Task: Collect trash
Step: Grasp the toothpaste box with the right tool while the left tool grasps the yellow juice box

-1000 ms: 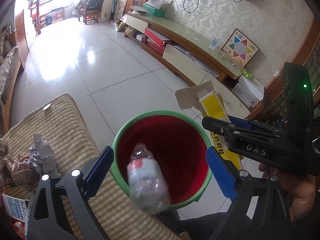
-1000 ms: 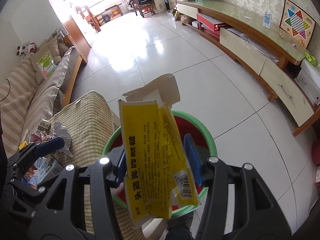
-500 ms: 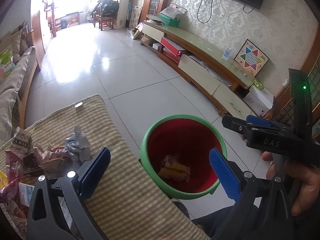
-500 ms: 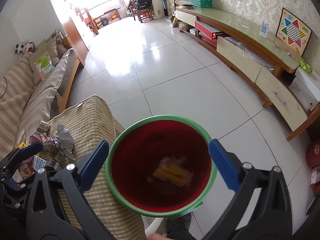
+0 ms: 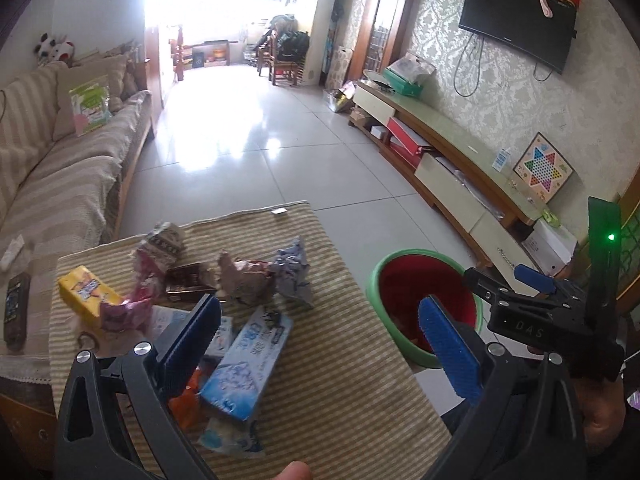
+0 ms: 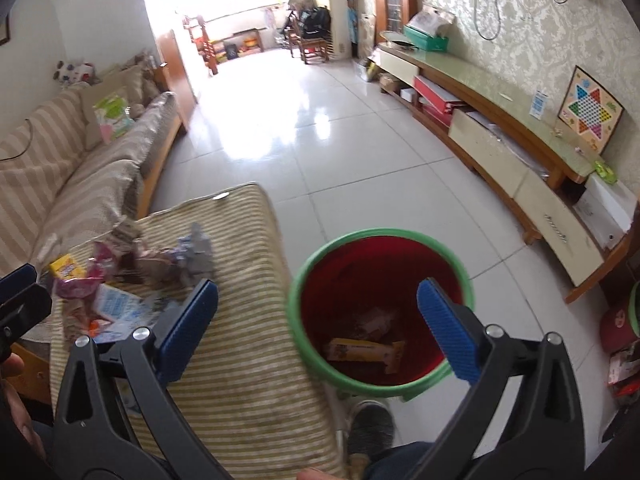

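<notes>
Right gripper [image 6: 316, 312]: jaws wide apart, nothing between them. Red bin with green rim [image 6: 298, 280]: on the tiled floor, right of the striped cushion [image 6: 244, 344]; yellow wrapper [image 6: 362, 350] lies inside. Trash pile [image 6: 132, 276]: far left on the cushion, blurred.

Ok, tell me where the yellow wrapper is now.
The yellow wrapper lies at the bottom of the red bin, seen in the right wrist view, beside the striped cushion.
</notes>
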Action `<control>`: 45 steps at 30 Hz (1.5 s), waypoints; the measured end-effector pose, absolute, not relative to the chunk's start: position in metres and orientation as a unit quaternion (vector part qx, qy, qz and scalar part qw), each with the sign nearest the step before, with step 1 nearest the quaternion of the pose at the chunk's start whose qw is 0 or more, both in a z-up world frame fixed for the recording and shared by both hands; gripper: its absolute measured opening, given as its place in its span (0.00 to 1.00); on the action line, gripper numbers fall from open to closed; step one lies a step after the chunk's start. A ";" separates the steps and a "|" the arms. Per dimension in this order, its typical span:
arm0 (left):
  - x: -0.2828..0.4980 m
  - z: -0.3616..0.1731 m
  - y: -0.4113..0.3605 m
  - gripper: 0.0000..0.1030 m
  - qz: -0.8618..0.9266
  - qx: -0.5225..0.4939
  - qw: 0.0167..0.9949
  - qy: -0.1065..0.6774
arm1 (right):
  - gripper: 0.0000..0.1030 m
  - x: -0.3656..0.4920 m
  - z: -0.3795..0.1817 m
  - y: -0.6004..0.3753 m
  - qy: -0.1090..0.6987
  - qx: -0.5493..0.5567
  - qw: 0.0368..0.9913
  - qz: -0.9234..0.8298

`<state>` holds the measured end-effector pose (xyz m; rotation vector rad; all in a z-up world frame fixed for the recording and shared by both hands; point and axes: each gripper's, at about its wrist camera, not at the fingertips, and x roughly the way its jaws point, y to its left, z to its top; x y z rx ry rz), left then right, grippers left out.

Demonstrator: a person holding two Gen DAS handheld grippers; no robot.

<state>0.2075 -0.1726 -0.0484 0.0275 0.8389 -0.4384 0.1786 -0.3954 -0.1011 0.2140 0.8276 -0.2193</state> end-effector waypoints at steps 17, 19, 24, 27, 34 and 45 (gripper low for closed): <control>0.180 -0.079 -0.008 0.92 -0.109 -0.049 0.896 0.427 | 0.96 0.187 -0.120 -0.251 0.468 0.101 0.877 0.041; 0.182 -0.086 0.003 0.92 -0.101 -0.057 0.892 0.436 | 0.96 0.189 -0.127 -0.243 0.477 0.109 0.871 0.049; 0.192 -0.095 0.023 0.92 -0.075 -0.059 0.893 0.439 | 0.96 0.203 -0.143 -0.228 0.502 0.129 0.854 0.043; 0.207 -0.098 0.031 0.92 -0.063 -0.069 0.892 0.443 | 0.96 0.210 -0.153 -0.222 0.513 0.130 0.848 0.038; 0.260 -0.122 0.057 0.92 -0.033 -0.118 0.878 0.463 | 0.96 0.231 -0.174 -0.215 0.535 0.145 0.831 0.034; 0.355 -0.179 0.086 0.92 0.013 -0.158 0.851 0.500 | 0.96 0.267 -0.208 -0.208 0.560 0.171 0.809 0.042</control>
